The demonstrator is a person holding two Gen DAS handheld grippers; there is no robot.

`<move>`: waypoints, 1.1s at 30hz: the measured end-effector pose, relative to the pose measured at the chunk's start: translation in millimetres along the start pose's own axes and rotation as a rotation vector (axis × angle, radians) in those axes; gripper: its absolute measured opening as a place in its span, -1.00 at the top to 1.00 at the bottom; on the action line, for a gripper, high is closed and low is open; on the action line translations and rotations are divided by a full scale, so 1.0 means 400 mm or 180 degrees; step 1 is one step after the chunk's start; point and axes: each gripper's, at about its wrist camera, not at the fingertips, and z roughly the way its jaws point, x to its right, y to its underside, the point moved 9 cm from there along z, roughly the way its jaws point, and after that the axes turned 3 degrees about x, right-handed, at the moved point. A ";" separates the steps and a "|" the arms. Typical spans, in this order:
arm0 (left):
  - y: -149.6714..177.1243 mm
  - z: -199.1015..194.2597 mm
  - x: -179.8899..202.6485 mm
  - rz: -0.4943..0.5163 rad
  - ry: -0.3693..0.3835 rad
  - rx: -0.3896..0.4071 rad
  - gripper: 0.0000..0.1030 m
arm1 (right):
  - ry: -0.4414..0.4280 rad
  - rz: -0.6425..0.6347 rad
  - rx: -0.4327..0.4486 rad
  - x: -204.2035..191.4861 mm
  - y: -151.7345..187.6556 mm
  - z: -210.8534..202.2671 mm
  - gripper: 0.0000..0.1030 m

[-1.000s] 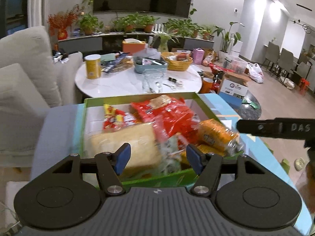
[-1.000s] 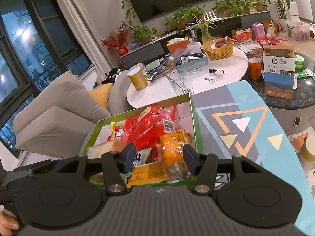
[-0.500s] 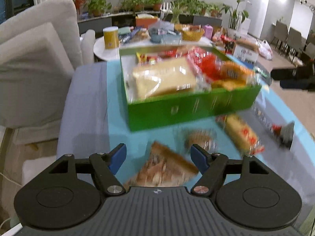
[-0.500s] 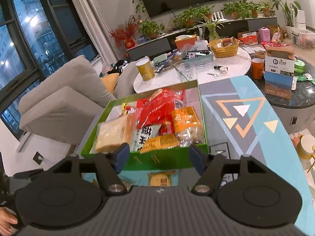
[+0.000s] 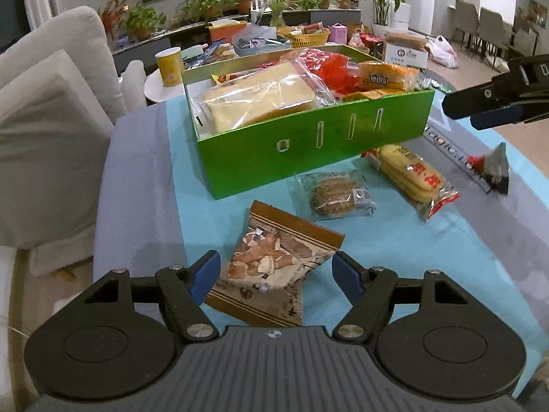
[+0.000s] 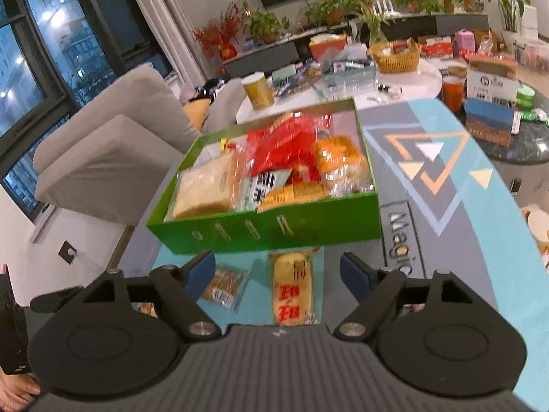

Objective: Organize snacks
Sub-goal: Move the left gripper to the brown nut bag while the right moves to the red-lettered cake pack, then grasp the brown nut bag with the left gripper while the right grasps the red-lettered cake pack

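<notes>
- Your left tongs (image 5: 276, 276) stand spread wide and empty, poised over the brown nut packet (image 5: 274, 271), which lies flat on the counter (image 5: 394, 257) between the two blue pads — a second ago these tongs were up over the box, so you have pulled back and dropped low.
- Your right tongs (image 6: 278, 273) are likewise spread with nothing in them, and have backed off too; the yellow wafer pack (image 6: 292, 290) now lies right under the gap.
- Just beyond lie a round cookie in clear wrap (image 5: 333, 194) and, further right, a small dark triangular packet (image 5: 494, 170) — four loose snacks, all apart from one another.
- Behind them the green box (image 5: 308, 144) is heaped with bread and red and orange bags.
- I'd judge this means the next step is picking up: the nut packet on the left, the wafers on the right, then finding room in a crowded box.
</notes>
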 end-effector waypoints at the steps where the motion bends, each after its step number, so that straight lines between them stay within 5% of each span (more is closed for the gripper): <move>1: 0.001 0.003 0.000 0.0017 0.0009 -0.0005 -0.35 | 0.0013 -0.0009 -0.0024 0.000 0.006 0.003 -0.66; 19: 0.022 0.058 -0.018 -0.0026 -0.0021 -0.0131 -0.36 | 0.0209 -0.0095 -0.0345 0.010 0.075 0.086 -0.67; 33: 0.026 0.044 -0.031 -0.0425 0.0050 -0.0043 -0.18 | 0.0448 -0.0294 -0.0427 0.021 0.106 0.149 -0.84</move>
